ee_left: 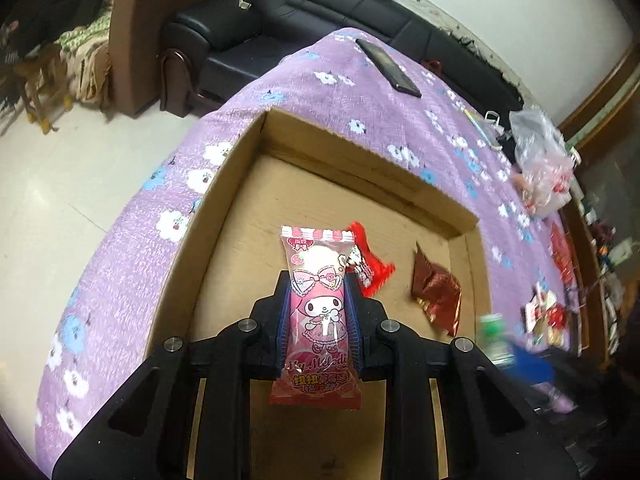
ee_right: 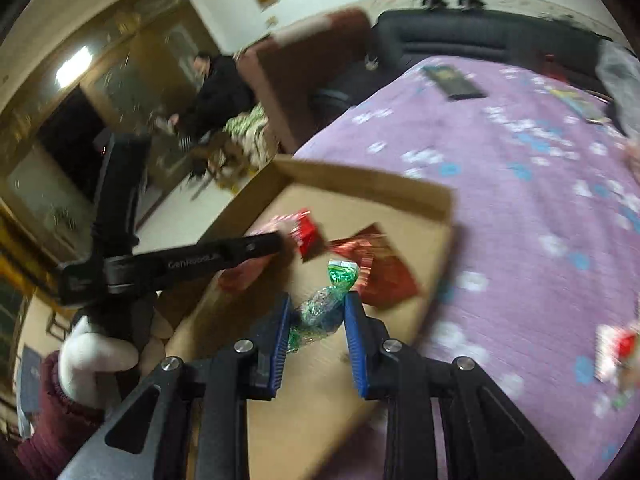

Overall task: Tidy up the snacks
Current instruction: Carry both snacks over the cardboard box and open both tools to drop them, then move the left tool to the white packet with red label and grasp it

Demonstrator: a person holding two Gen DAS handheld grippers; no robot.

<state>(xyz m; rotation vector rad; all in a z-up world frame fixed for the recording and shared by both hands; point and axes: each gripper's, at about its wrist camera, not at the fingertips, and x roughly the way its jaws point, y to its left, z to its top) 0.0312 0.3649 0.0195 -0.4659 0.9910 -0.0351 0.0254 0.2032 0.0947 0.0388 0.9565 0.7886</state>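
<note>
My left gripper (ee_left: pixel 316 280) is shut on a pink My Melody snack packet (ee_left: pixel 318 316) and holds it above the open cardboard box (ee_left: pixel 236 184). In the box lie a red packet (ee_left: pixel 374 268) and a dark red foil packet (ee_left: pixel 438 294). My right gripper (ee_right: pixel 316 300) is shut on a green wrapped candy (ee_right: pixel 322 310) over the box's (ee_right: pixel 360 178) near right part. In the right wrist view the left gripper (ee_right: pixel 276 242) reaches over the box from the left, by the red packet (ee_right: pixel 306 234) and the dark red foil packet (ee_right: pixel 380 268).
The box sits on a table under a purple flowered cloth (ee_left: pixel 132 256). A black phone (ee_left: pixel 388 66) lies at the far end. A clear plastic bag (ee_left: pixel 544 160) and loose snacks (ee_left: pixel 548 316) lie at the right. A black sofa (ee_left: pixel 304 4) stands behind.
</note>
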